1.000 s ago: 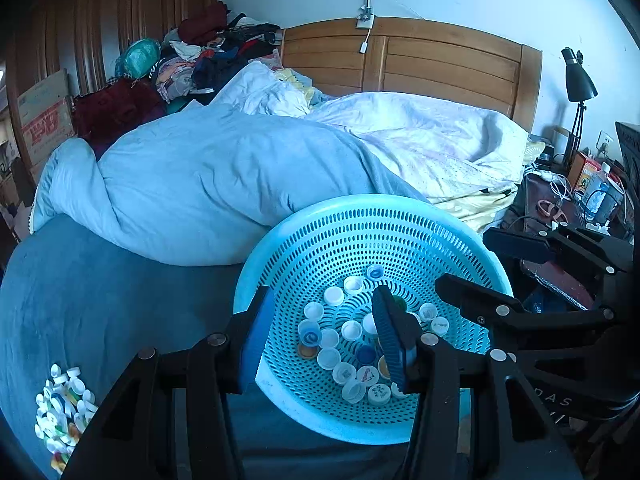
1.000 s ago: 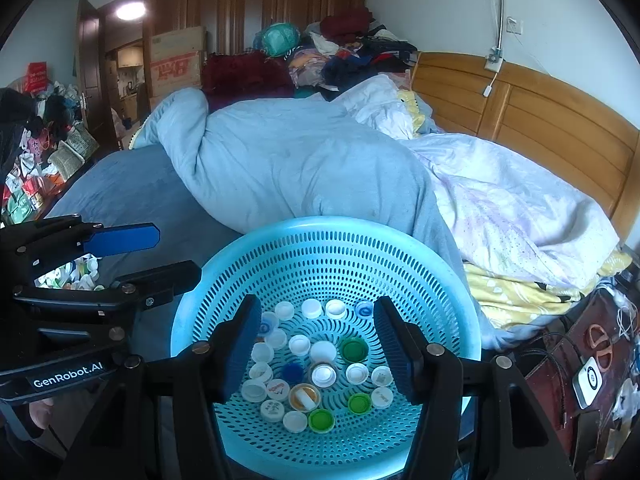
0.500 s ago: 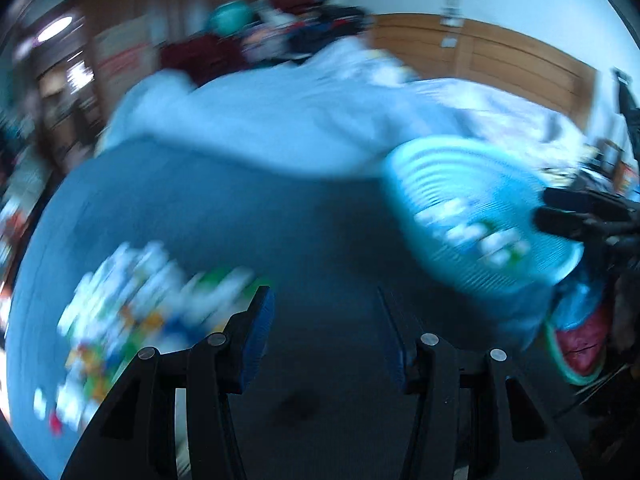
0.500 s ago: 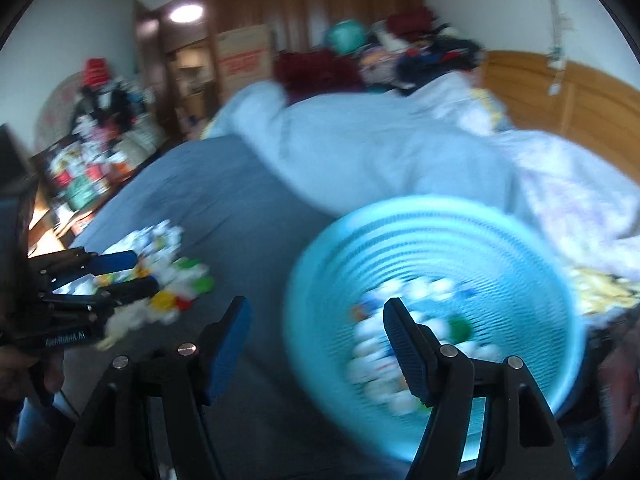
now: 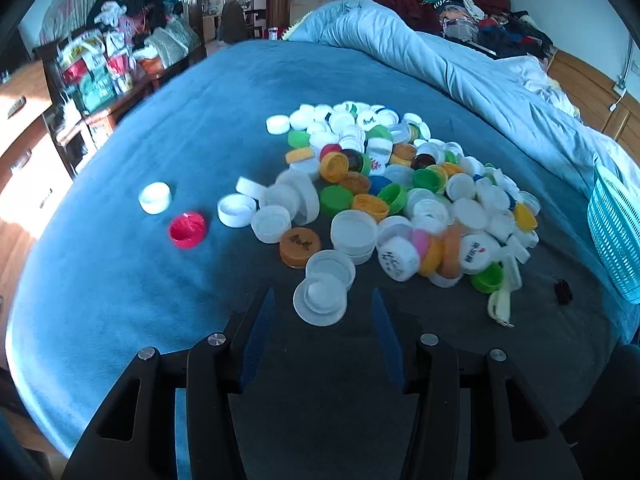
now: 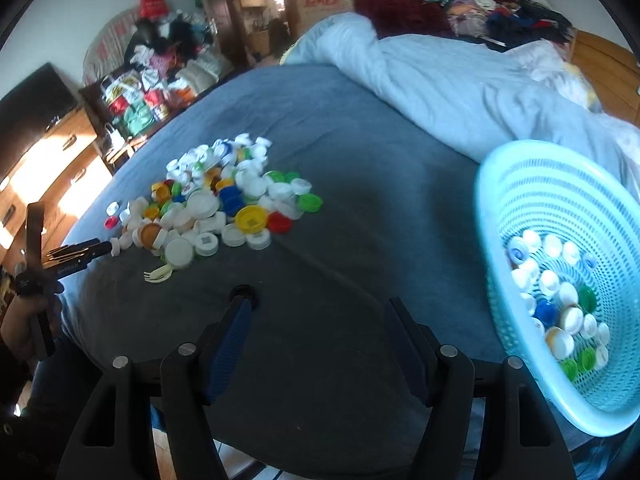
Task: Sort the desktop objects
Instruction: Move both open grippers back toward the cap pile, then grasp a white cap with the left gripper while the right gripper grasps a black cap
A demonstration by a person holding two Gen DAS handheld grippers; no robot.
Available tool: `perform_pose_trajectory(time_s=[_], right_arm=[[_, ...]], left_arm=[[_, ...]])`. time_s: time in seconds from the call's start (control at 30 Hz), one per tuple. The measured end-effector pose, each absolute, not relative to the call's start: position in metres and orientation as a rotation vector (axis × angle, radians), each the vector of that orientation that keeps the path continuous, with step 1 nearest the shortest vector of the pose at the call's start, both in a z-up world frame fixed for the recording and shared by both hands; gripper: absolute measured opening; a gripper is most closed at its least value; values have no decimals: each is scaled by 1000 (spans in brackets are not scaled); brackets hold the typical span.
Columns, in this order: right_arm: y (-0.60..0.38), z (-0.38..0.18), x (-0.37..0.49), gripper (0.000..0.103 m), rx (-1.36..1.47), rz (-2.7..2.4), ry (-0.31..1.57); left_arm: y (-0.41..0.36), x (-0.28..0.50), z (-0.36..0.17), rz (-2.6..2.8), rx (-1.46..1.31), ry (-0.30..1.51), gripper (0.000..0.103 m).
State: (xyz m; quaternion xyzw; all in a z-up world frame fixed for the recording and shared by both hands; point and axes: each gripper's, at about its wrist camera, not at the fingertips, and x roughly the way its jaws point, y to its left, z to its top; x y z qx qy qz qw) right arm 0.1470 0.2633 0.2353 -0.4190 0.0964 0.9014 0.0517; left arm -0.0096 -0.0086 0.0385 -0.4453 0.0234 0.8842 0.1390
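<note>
A pile of loose bottle caps [image 5: 400, 184] in white, green, yellow and orange lies on the blue bedspread [image 5: 200, 128]; it also shows in the right wrist view [image 6: 216, 204]. My left gripper [image 5: 322, 312] is open and empty, just short of a clear cap [image 5: 320, 298] at the pile's near edge. My right gripper [image 6: 316, 308] is open and empty over bare bedspread, with a black cap [image 6: 245, 292] by its left fingertip. The turquoise perforated basket [image 6: 520, 184] at its right holds several caps [image 6: 560, 296].
A red cap [image 5: 187, 230] and a white cap [image 5: 155, 197] lie apart, left of the pile. A small plastic fork [image 6: 160, 274] lies beside the pile. A rumpled light blue duvet [image 5: 460, 64] borders the far side. Cluttered wooden furniture [image 5: 92, 76] stands beyond the left bed edge.
Both grippers have swung left, away from above the basket. The left one now faces the cap pile and the right one faces bare bedspread with the basket at its right. Both stayed open.
</note>
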Motion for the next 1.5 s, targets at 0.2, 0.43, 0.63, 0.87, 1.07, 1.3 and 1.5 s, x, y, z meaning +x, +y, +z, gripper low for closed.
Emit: perform_pose_trajectory(time_s=[0.2,0.43,0.63,0.87,1.07,1.3,1.5], right_arm=[[242,231,128,72,-1299,2772,262],[228,190,100,70,-1409,2780,294],[214,153,70,70,-1504,2756,294],[201,135,57,57,-1525,2726,242],[197,146,67,32,-1484,2732,276],[185,205,67,32,-1313,2807,184],[179,271,64,32,-1145,2879,124]], left_arm=[[-19,-16,24,2520,-1303,72,25],[-36,-6,46,2537,-1242,-30,25],[-35,-9,66,2531,-1191,-63,25],[-26,-6,73,2511,-1171,-66,25],[-20,-1,83,2511,-1145,-67,25],[-7,7,115,2543,-1072,-23,25],[10,7,139,2573,-1061,31,25]])
